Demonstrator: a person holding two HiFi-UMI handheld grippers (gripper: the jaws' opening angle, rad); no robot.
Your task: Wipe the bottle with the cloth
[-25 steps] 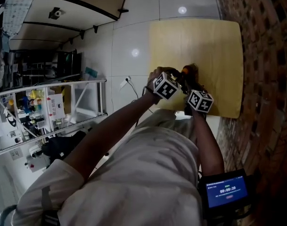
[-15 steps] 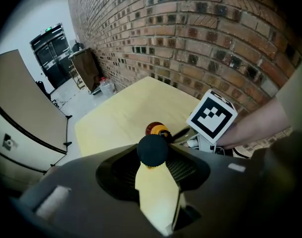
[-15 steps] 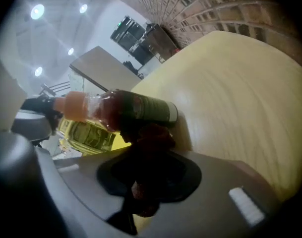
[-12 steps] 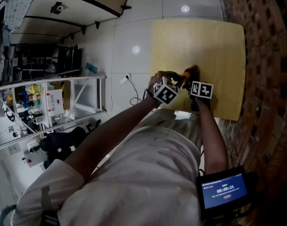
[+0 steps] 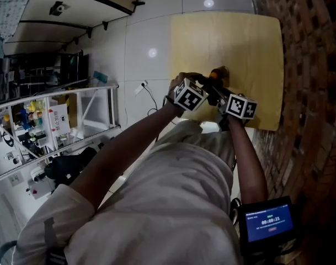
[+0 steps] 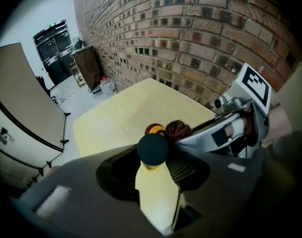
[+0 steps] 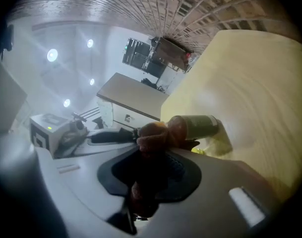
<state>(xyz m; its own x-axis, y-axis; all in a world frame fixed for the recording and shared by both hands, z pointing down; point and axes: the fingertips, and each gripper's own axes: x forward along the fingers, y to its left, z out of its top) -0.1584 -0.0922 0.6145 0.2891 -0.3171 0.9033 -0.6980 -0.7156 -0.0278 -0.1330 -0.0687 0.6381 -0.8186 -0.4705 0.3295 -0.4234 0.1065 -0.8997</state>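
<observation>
At the table's near edge, the left gripper (image 6: 155, 170) pinches the bottle (image 6: 159, 196) between its jaws. The bottle has a pale yellow body topped by a dark blue ridged cap (image 6: 152, 148). Just right of it, the right gripper (image 7: 151, 168) is clamped on a bunched brown cloth (image 7: 153, 133), whose wad lies against the bottle. Beyond them stretches the yellow wooden table (image 5: 239, 43), with a brick wall (image 5: 311, 65) along its right side.

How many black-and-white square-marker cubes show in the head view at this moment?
2. One white cube with black square markers rides on the left gripper, the other on the right gripper; both are over the pale wooden table's near edge. None seems hidden.
</observation>
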